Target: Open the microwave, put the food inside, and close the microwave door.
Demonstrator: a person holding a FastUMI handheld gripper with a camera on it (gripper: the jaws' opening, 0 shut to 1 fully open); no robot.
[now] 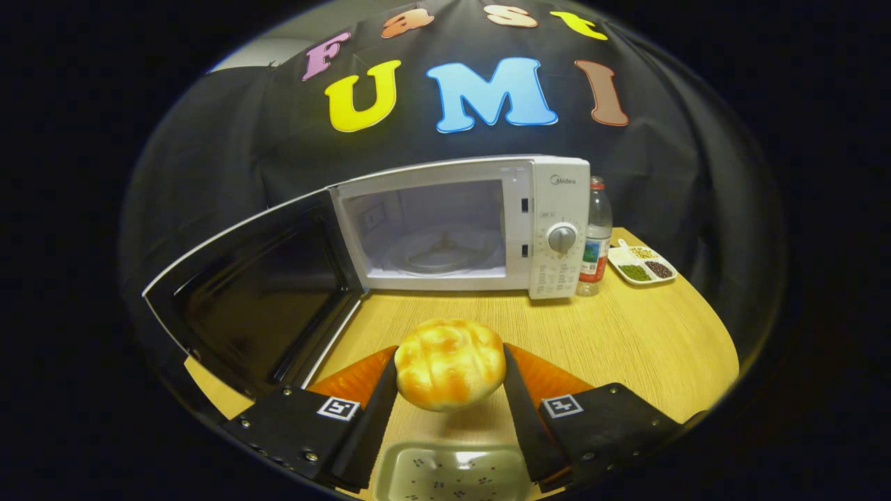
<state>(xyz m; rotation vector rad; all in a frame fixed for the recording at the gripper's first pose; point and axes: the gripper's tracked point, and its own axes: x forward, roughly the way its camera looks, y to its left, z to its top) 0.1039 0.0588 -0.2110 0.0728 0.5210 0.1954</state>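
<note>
The gripper (450,369) is clamped on a round, glossy golden bun (450,373), both fingers pressing its sides, low in the frame's centre above the wood-grain table (626,334). A pale speckled tray (452,476) sits beneath. Beyond the fingers, the boxy white microwave (487,223) stands with its dark door (257,292) swung wide left. To its right, a clear plastic bottle (597,236) and a divided dish (640,264).

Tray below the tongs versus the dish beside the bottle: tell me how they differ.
The tray lies under the tongs, which are shut on the bun; the dish sits beyond them, right of the bottle. The tray is one open well holding no food; the dish is split into compartments holding green, dark and pale bits. Both are pale and rest on the wooden table.
</note>
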